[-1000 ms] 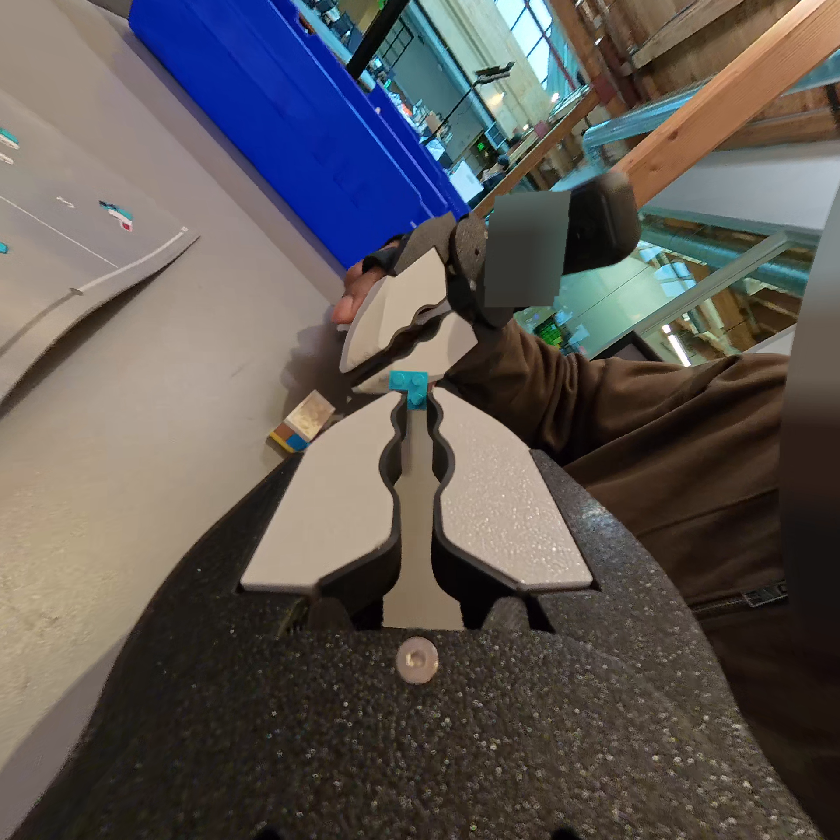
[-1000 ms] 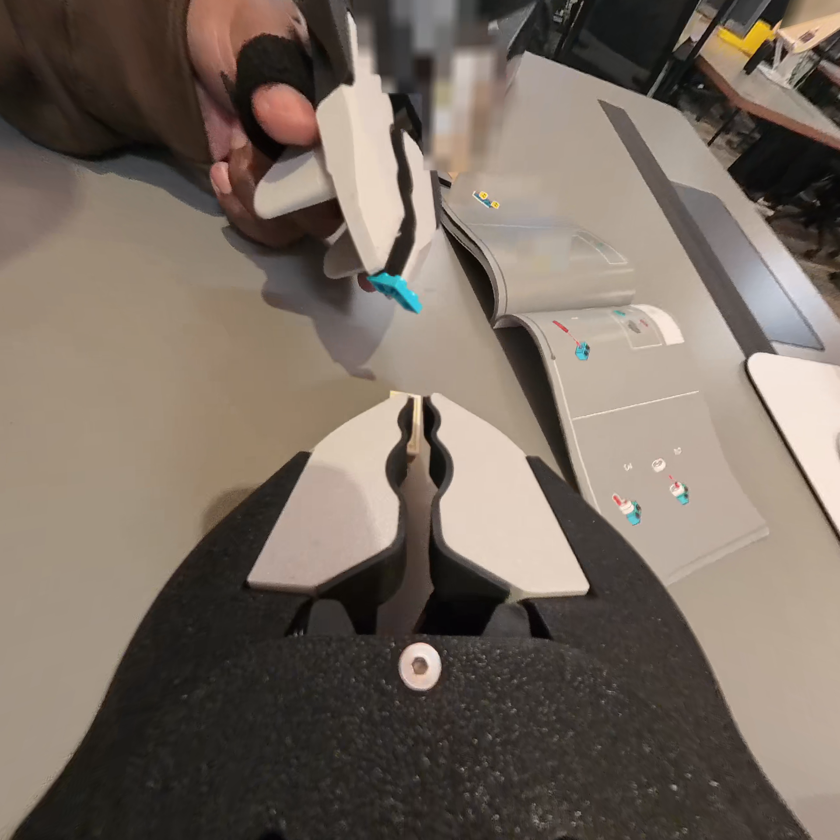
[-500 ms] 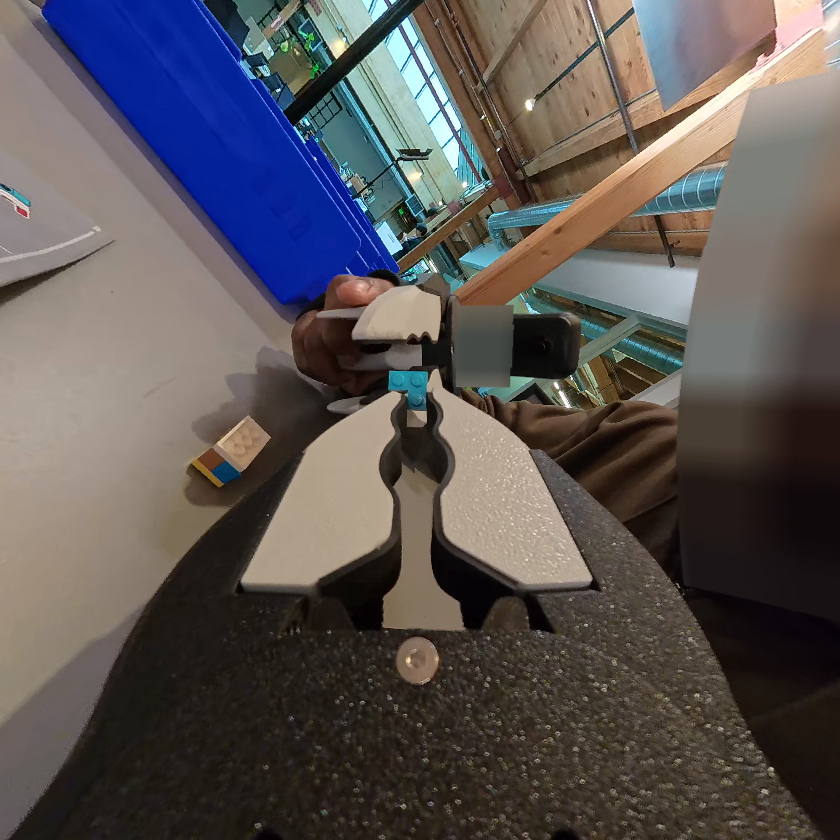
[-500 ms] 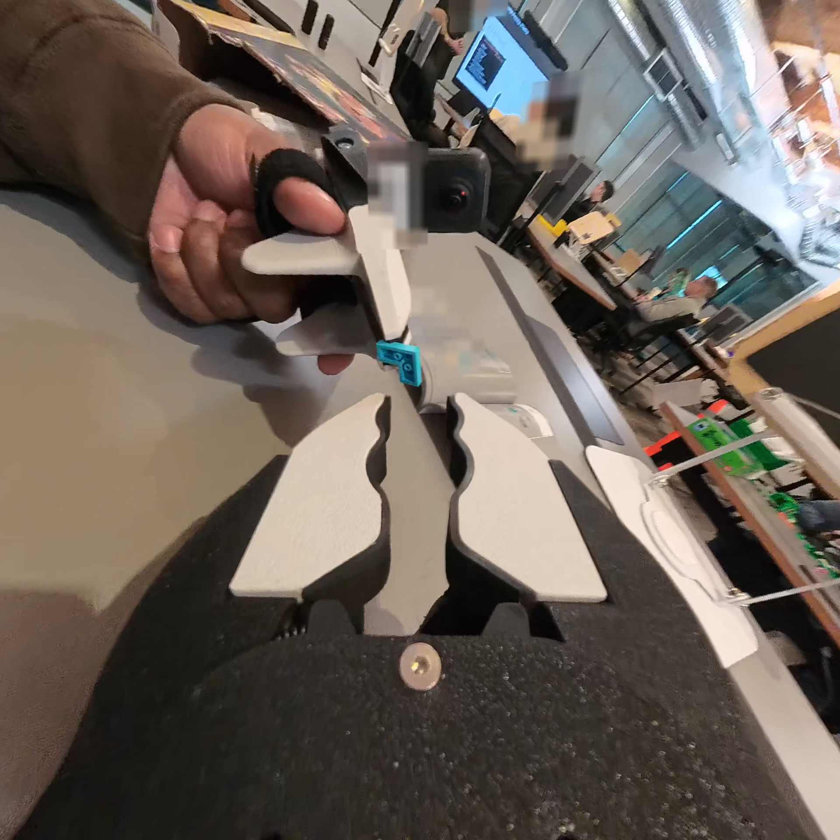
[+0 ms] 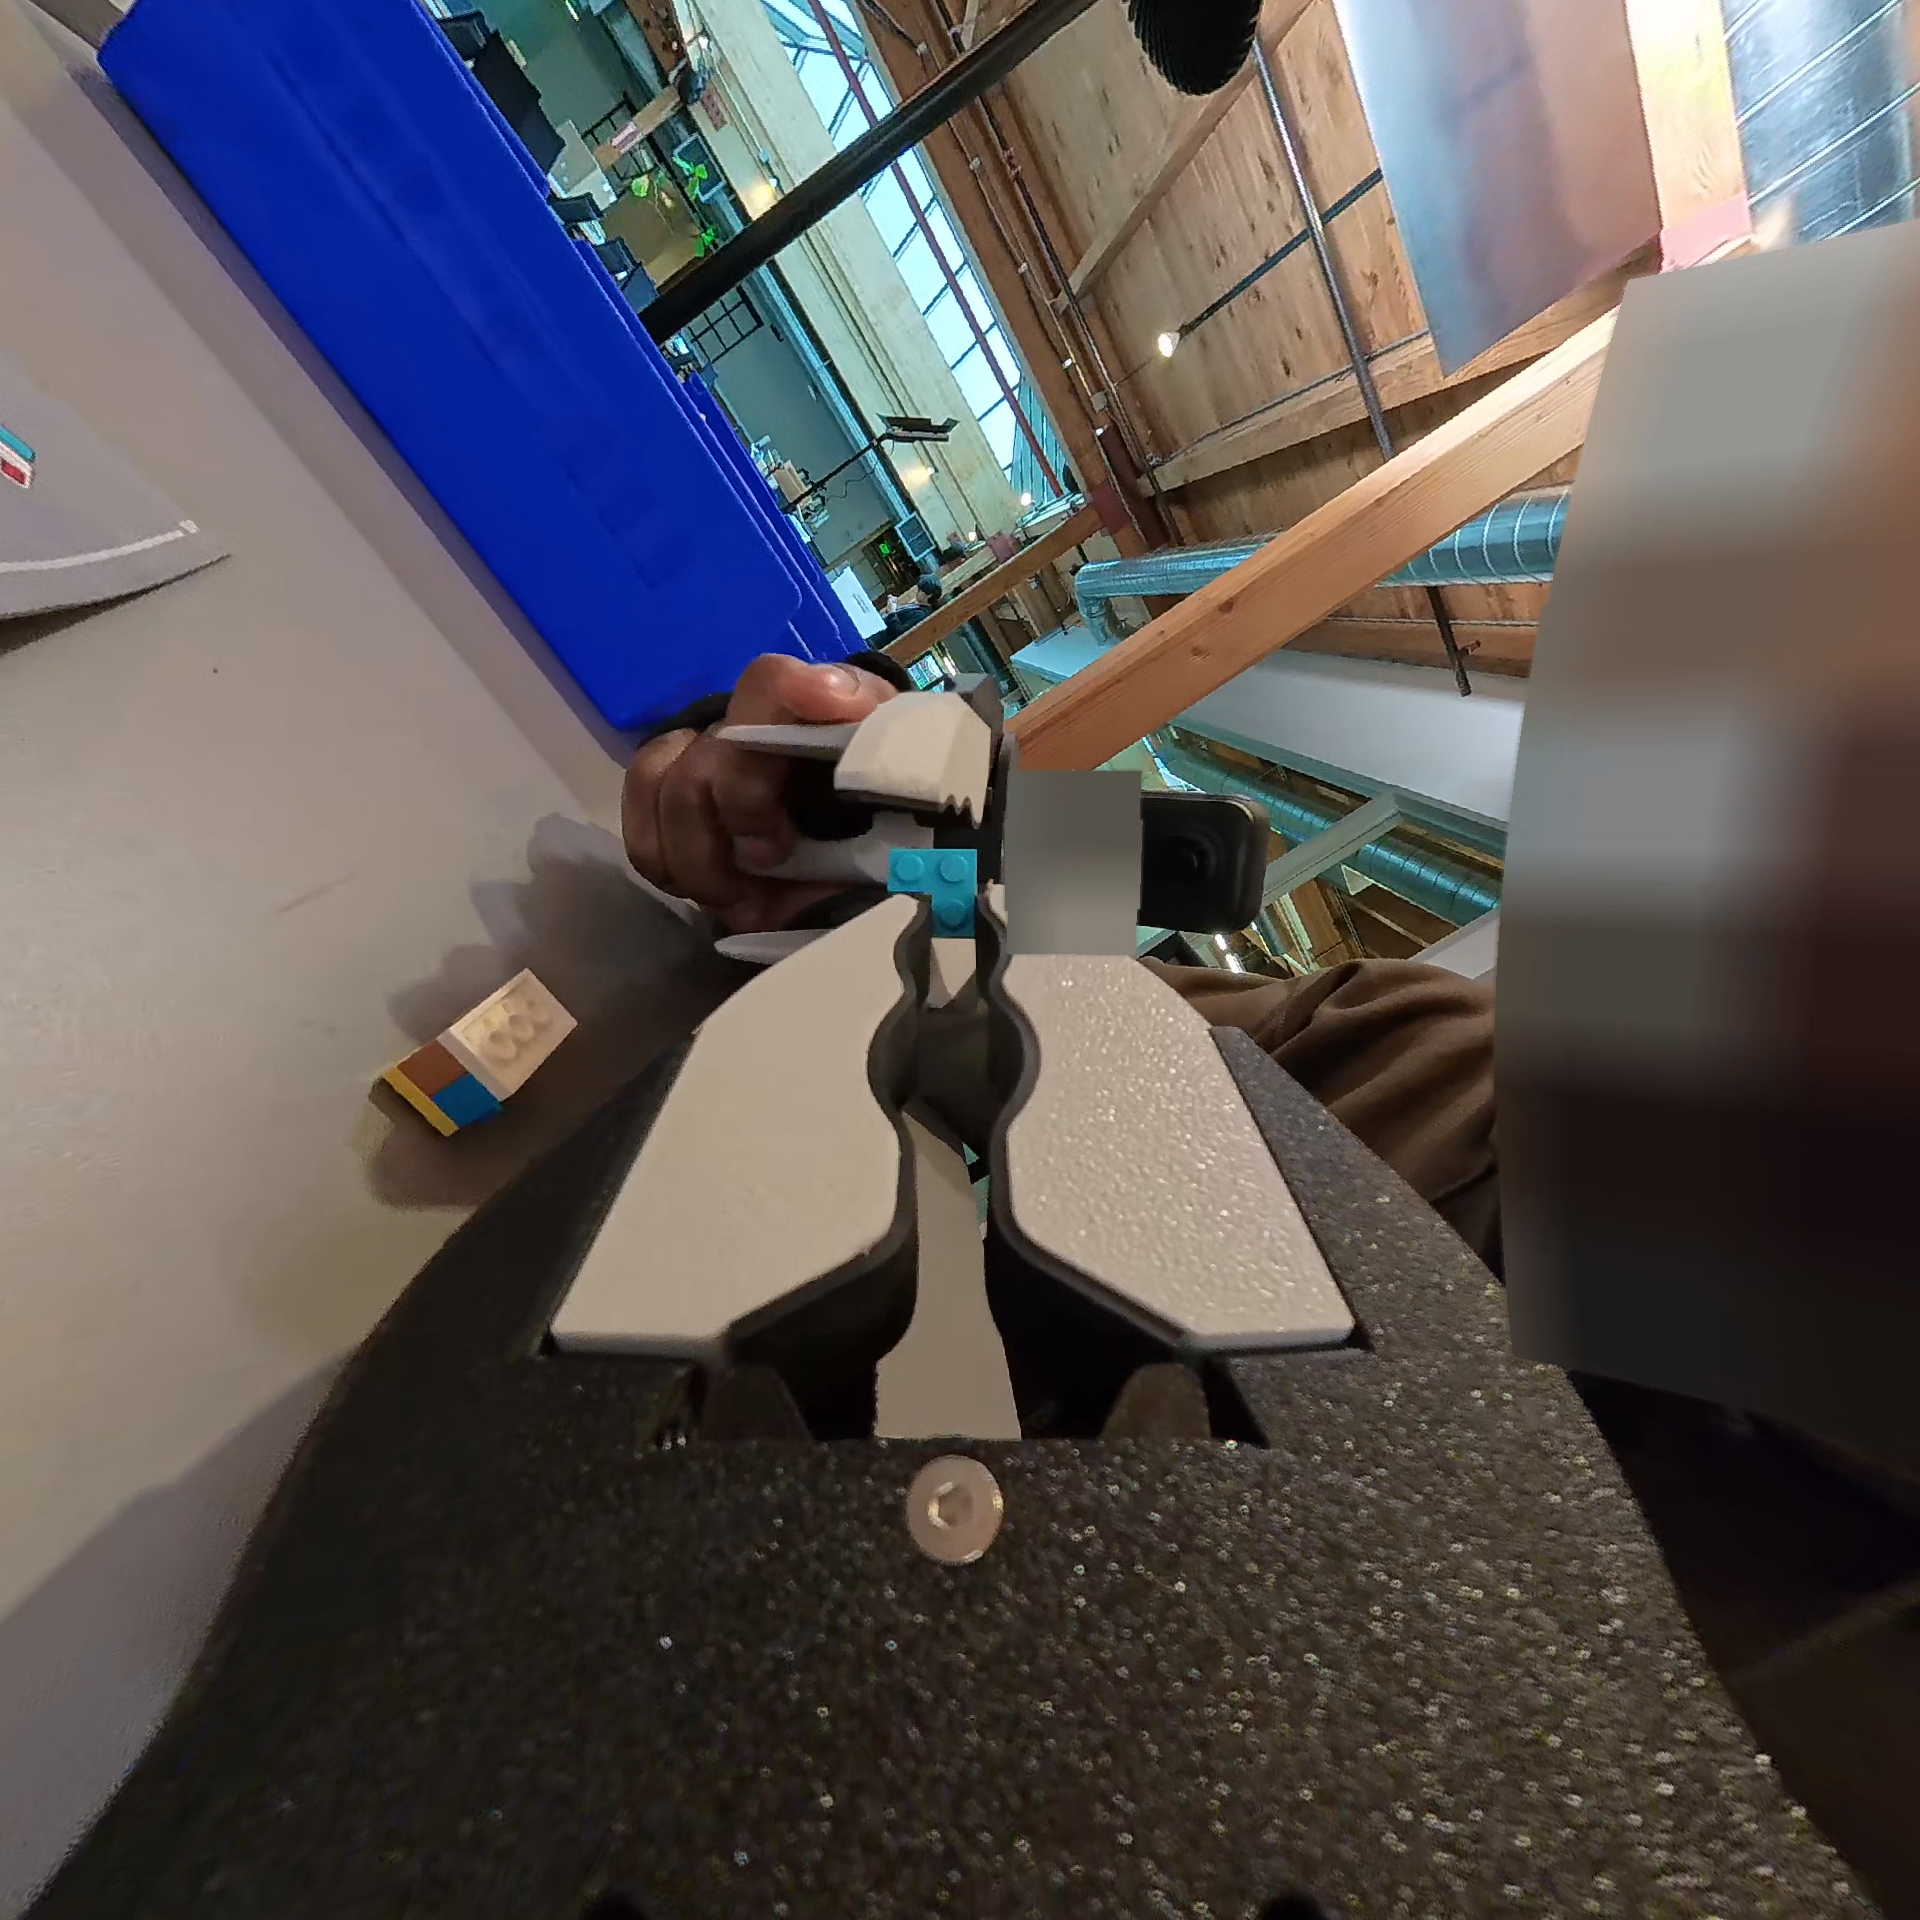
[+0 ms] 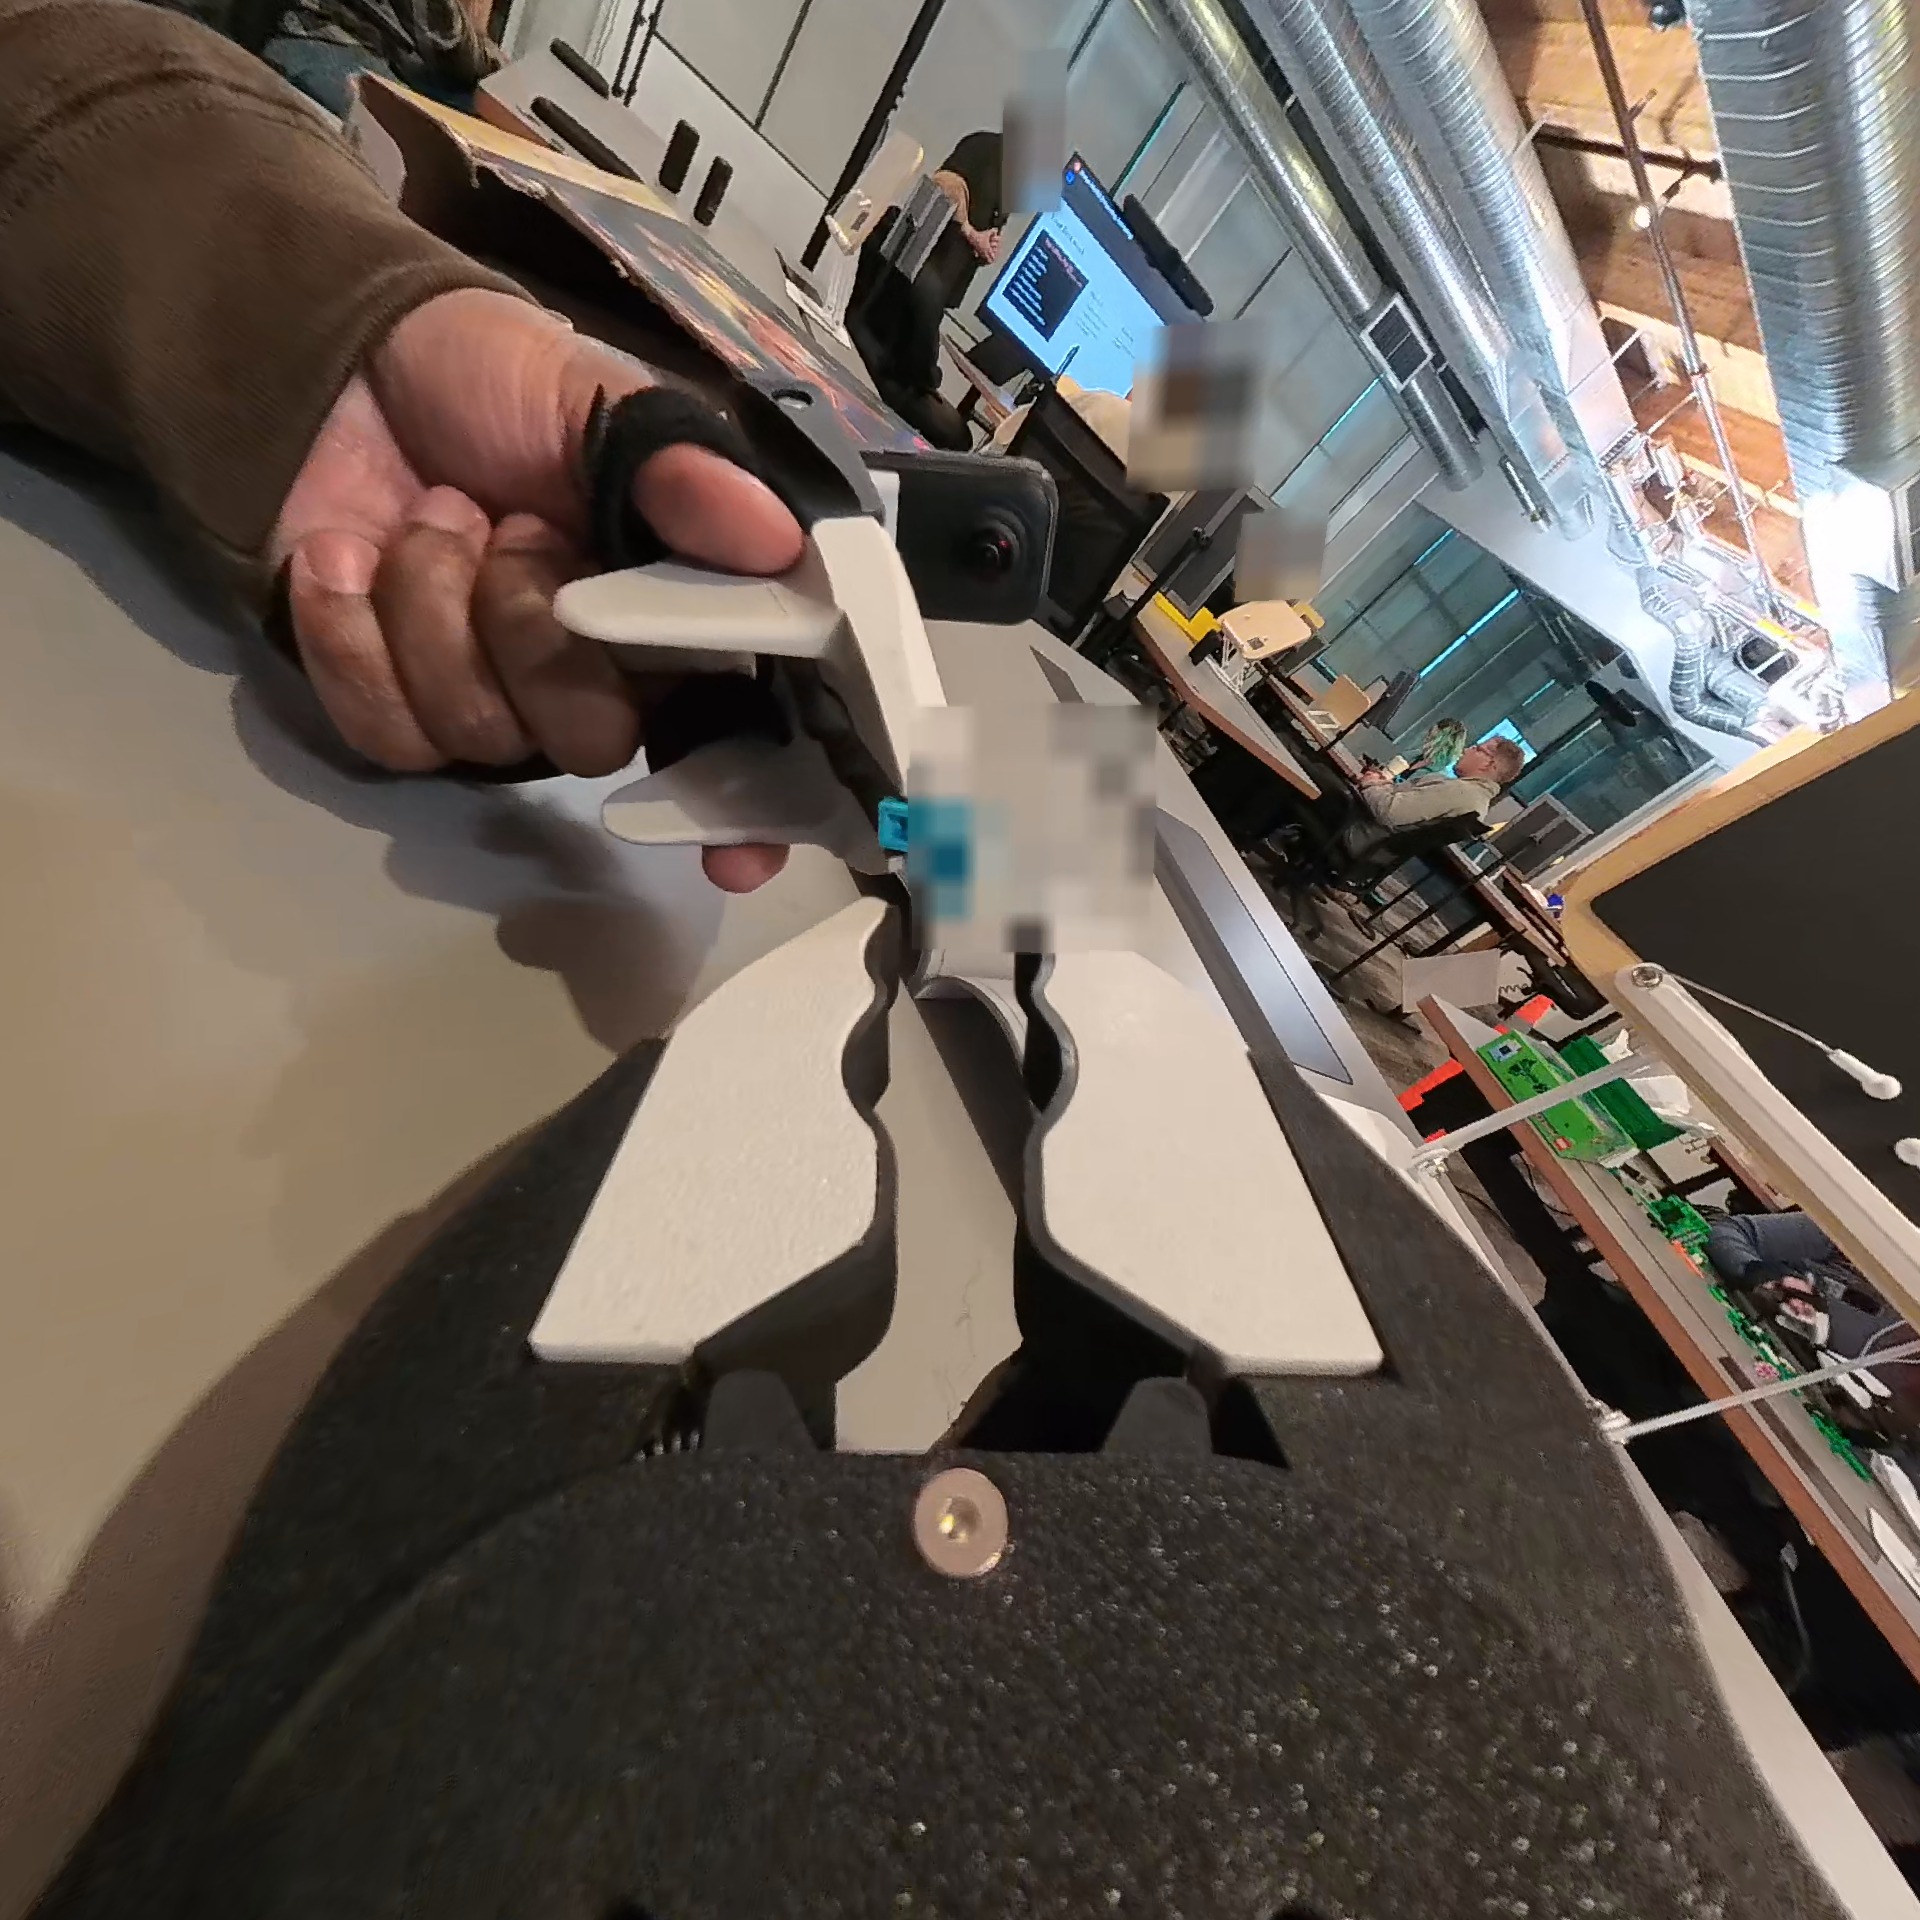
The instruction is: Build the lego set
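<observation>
My left gripper (image 5: 948, 909) is shut on a small teal L-shaped plate (image 5: 933, 883), held up off the table. My right gripper (image 5: 951, 816) faces it just beyond the plate, held by a hand. In the right wrist view, my right gripper (image 6: 961, 935) has its jaws apart, with nothing seen between them. A mosaic patch covers its tips. The left gripper (image 6: 883, 831) holds the teal plate (image 6: 894, 826) right at those tips. A small white, brown, blue and yellow brick stack (image 5: 478, 1049) lies on the grey table (image 5: 208, 883) to the left.
A blue bin (image 5: 468, 364) stands along the table's far side. A corner of the instruction booklet (image 5: 73, 520) lies at the left. A brown sleeve (image 5: 1351, 1039) lies close on the right. Other tables and seated people (image 6: 1444, 779) are far behind. Only a small space, under 4 cm, lies between the two pairs of fingers.
Both grippers have tilted up and drawn together, tip to tip. My right gripper's jaws have parted, and the thin tan piece it held a second ago no longer shows.
</observation>
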The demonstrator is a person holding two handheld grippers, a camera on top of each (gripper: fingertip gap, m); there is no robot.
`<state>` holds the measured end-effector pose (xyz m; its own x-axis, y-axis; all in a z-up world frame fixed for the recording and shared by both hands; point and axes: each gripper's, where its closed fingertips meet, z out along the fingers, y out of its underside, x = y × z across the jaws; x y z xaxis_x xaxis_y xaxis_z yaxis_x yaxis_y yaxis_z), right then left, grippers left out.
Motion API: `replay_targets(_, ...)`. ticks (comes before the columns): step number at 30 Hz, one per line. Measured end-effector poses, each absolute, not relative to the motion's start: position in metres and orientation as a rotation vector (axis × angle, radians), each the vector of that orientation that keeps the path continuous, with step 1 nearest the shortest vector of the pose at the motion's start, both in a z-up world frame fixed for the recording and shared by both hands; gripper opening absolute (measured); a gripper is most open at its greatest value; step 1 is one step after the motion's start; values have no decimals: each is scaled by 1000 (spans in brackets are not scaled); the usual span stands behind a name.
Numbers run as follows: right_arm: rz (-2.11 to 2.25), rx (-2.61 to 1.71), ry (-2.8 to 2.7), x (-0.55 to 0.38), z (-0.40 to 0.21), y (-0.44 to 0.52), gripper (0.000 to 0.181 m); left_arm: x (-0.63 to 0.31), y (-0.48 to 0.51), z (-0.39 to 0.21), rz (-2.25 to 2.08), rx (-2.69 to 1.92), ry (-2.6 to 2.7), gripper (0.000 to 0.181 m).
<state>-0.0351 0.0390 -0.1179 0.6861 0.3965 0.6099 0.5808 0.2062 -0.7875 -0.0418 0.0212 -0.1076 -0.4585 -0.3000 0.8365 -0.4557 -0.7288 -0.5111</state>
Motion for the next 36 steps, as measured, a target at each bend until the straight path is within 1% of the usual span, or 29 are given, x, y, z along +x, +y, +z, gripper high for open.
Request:
replay_targets(13,-177,-1382,-904,-39,-116,36,17,-41,22,-109,2336,1575,-1054,8)
replay_targets(18,-203,-1388,-920,-38,-118,37,9,-40,23,-112,2310,1603,-1052,8)
replay_targets(25,-146,-1423,-928,-36,-121,35,8,-40,21,-114,2299,1632,-1148,8)
replay_targets(26,-133,-1437,-923,-34,-121,35,8,-41,22,-114,2297,1638,-1187,10)
replay_targets(28,-113,-1479,-899,-25,-124,36,8,-42,25,-117,2282,1674,-1355,22)
replay_targets(31,-31,-1537,-837,-12,-125,38,8,-39,42,-133,2209,1855,-1769,29)
replay_targets(33,37,-1589,-799,-5,-128,40,8,-39,48,-149,2037,1915,-2128,35)
replay_targets(36,147,-1669,-786,-3,-137,39,8,-37,55,-177,1633,1870,-2731,41)
